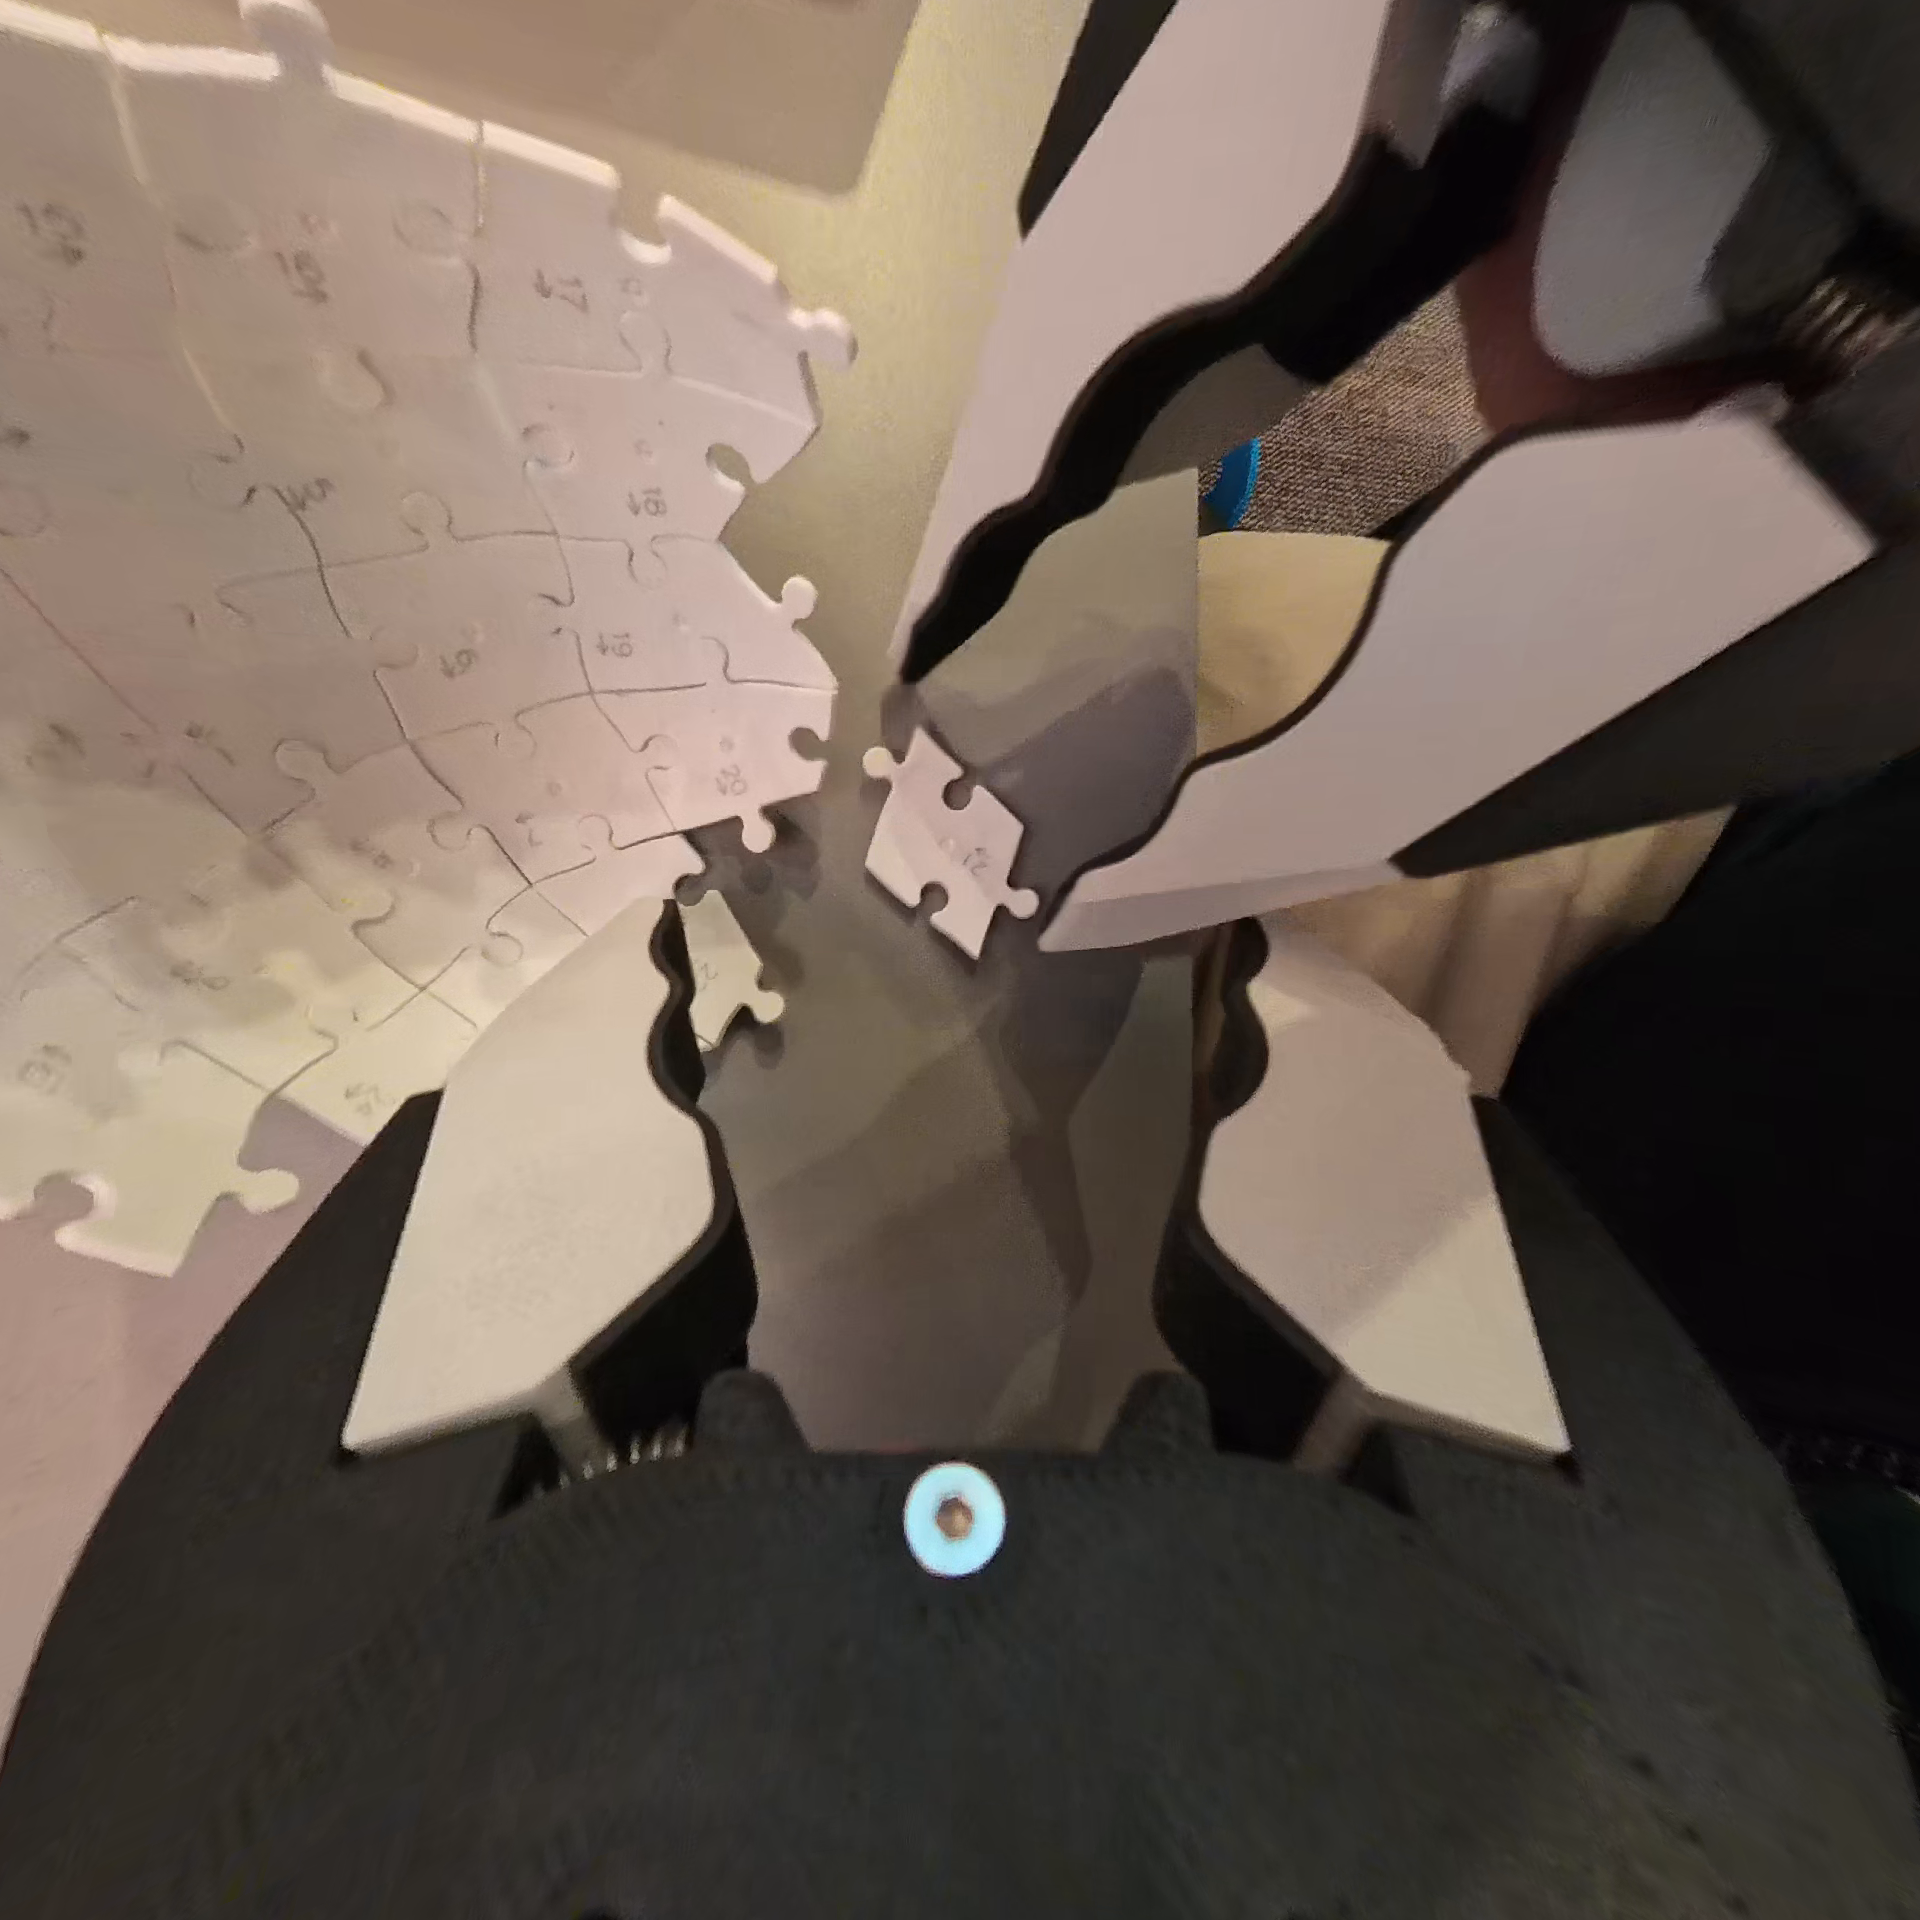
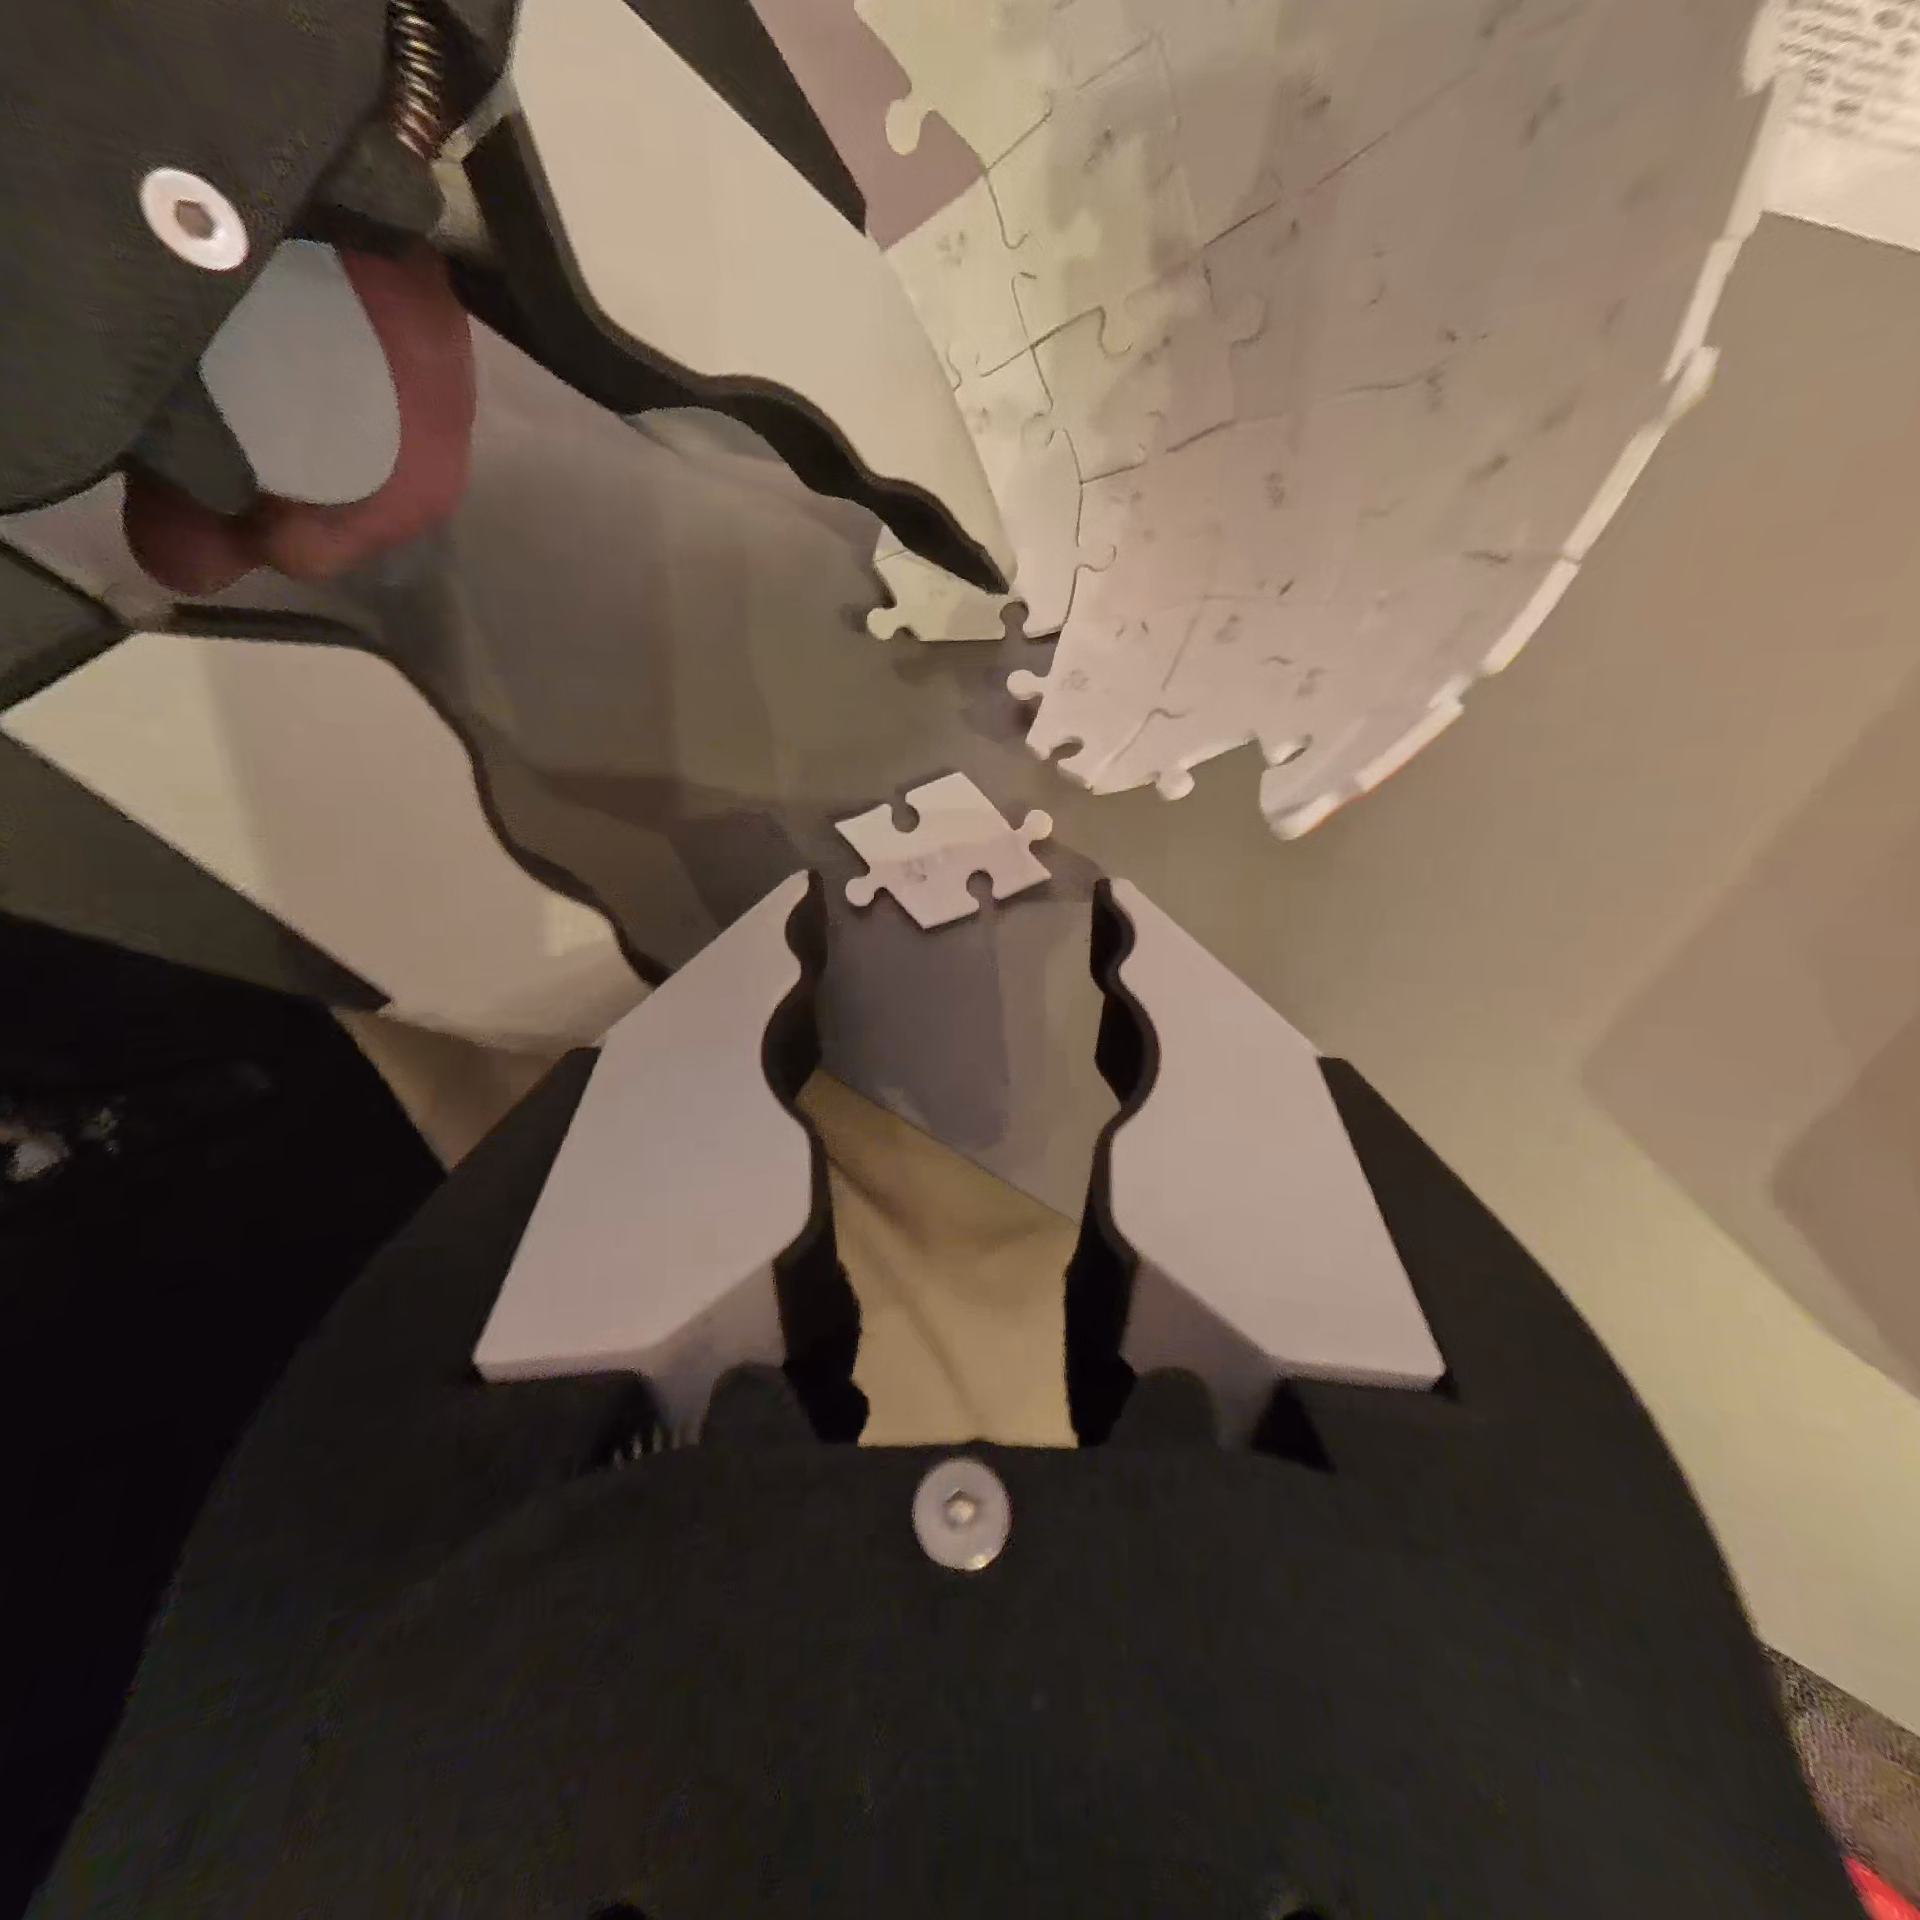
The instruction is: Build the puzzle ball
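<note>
The part-built puzzle ball [image 1: 343,582] is a curved white shell of numbered pieces on the table; it also shows in the right wrist view [image 2: 1299,468]. A loose white piece [image 1: 940,836] lies flat just off the shell's jagged edge. My right gripper [image 2: 956,888] is open, its fingertips either side of the near end of that piece [image 2: 940,857]; it enters the left wrist view [image 1: 977,800] from the upper right. My left gripper [image 1: 956,935] is wide open, its left fingertip [image 1: 670,925] against the shell's lower edge; it shows in the right wrist view [image 2: 826,779].
The pale table top [image 2: 1455,1039] carries both. A printed paper sheet [image 2: 1829,104] lies behind the shell. A blue object [image 1: 1236,488] and grey fabric [image 1: 1382,416] lie beyond the table edge. A person's finger [image 2: 426,416] rests on the left gripper's handle. The grippers are tip to tip, or close to it.
</note>
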Available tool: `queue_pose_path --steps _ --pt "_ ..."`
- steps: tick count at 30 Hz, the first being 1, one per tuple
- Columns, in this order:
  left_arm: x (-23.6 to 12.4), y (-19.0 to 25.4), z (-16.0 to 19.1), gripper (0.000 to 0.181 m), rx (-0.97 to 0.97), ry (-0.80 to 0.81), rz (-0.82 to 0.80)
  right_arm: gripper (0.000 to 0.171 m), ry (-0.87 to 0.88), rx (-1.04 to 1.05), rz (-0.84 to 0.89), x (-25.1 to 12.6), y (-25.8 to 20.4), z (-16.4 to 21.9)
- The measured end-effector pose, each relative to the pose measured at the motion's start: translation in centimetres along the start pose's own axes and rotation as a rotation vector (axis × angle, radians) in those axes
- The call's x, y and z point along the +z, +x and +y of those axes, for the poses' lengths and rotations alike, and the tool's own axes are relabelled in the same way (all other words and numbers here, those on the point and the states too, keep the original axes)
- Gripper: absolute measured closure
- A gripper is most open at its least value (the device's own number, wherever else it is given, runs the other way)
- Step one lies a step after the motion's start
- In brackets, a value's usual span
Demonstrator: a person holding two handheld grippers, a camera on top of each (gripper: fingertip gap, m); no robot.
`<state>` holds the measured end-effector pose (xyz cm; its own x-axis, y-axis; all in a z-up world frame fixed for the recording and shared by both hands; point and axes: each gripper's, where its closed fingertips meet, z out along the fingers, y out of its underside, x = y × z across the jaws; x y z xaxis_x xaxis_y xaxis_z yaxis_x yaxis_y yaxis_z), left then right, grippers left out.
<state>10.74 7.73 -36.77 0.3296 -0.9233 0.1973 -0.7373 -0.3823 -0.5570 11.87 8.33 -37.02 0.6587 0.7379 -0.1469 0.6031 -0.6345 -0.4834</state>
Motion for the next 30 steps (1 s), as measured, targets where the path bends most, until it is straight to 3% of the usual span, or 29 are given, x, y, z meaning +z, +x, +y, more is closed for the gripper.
queue_pose_path --steps 6,9,13,16,21,30 --pt "-0.2 0.3 0.1 0.083 -0.008 0.017 0.025 0.151 0.014 -0.115 -0.007 0.6 -0.5 -0.3" --pt "-0.3 0.3 0.2 0.084 -0.012 0.027 0.033 0.157 0.003 -0.191 -0.018 0.7 0.2 -0.4" --pt "-0.6 0.4 0.4 0.083 -0.021 0.036 0.046 0.135 0.024 -0.131 -0.083 -0.7 -0.8 -0.8" --pt "-0.7 0.6 0.7 0.081 -0.006 0.043 0.054 0.140 0.026 -0.108 -0.089 -0.3 -2.5 -0.3" --pt "-0.8 1.1 1.1 0.072 0.025 0.054 0.070 0.128 0.051 -0.064 -0.066 0.5 -2.9 0.0" --pt "-1.6 2.0 0.7 0.068 -0.075 0.145 0.193 0.148 0.076 -0.166 0.032 0.9 -2.4 0.0"
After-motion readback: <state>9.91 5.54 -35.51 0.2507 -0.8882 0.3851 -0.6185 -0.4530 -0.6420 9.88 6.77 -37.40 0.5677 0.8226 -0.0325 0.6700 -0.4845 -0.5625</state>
